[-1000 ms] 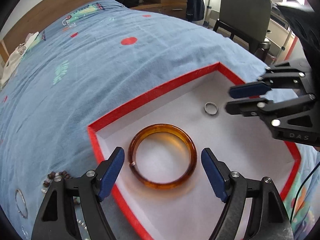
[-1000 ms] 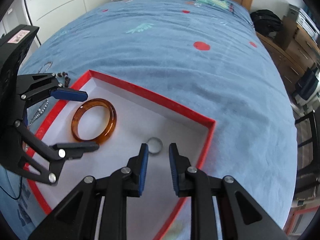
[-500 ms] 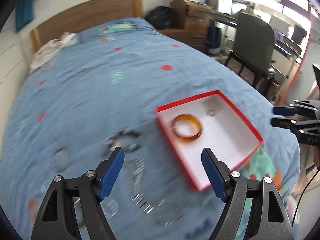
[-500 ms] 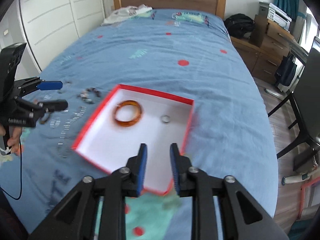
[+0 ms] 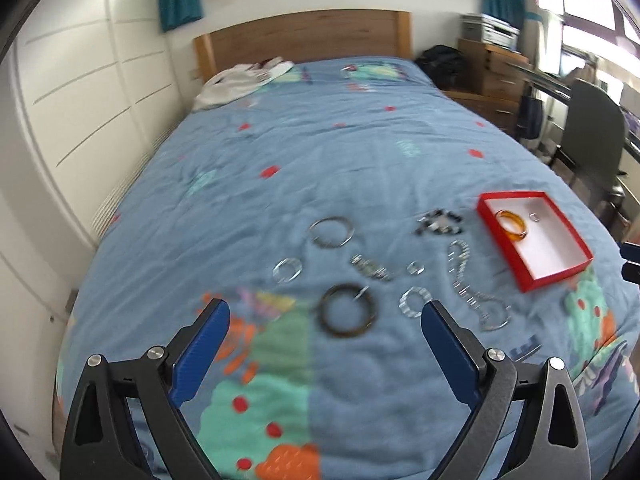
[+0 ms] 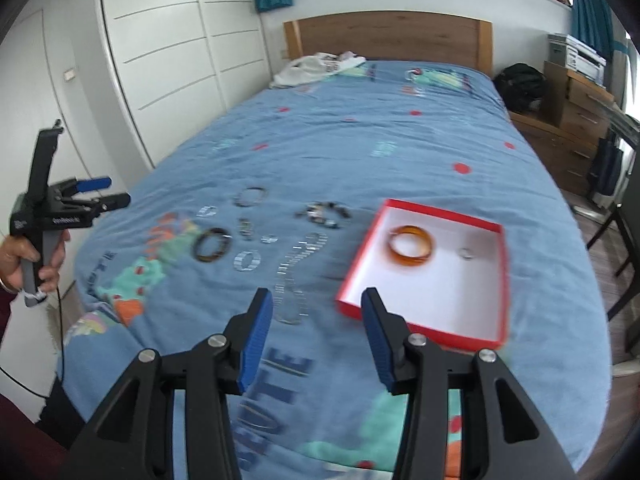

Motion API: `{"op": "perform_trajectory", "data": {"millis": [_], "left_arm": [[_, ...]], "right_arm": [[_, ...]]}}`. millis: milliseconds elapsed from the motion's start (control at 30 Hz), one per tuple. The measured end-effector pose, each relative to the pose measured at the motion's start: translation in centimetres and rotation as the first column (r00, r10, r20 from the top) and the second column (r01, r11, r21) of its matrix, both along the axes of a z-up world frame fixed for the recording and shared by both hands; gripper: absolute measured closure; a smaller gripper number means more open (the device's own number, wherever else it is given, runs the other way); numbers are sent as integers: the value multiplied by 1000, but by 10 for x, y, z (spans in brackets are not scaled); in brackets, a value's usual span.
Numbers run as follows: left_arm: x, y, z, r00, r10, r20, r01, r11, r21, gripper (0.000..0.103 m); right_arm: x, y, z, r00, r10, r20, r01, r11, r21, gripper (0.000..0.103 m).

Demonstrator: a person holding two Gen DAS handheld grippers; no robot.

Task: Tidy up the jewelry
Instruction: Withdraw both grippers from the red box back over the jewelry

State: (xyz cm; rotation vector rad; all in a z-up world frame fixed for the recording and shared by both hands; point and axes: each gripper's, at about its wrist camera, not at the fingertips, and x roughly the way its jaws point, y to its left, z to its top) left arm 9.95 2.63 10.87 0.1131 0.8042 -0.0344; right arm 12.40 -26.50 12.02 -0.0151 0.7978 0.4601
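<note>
Both sets of fingers have just been opening with nothing between them: my left gripper [image 5: 326, 318] spread wide, my right gripper [image 6: 317, 304] about half apart, each held above the blue bedspread [image 6: 360, 152]. Nothing blocks my view of the red box [image 6: 502, 280], which holds the amber bangle [image 6: 411, 246] and a small silver ring [image 6: 466, 254]. Left of the box, a dark bangle [image 5: 347, 311], bead bracelet [image 5: 440, 222] and blurred silvery pieces lie scattered.
</note>
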Motion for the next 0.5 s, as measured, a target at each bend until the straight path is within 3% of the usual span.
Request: {"op": "perform_trajectory", "data": {"millis": [233,500], "left_arm": [[-1,26,-49,997,30,-72,-34,998,-46,8],[26,21,-102,990,-21,-141,11,998,-69,6]], "right_arm": [[5,53,-27,999,19,-48,-18,1000,17,58],[33,84,-70,993,11,-119,-10,1000,8,58]]}}
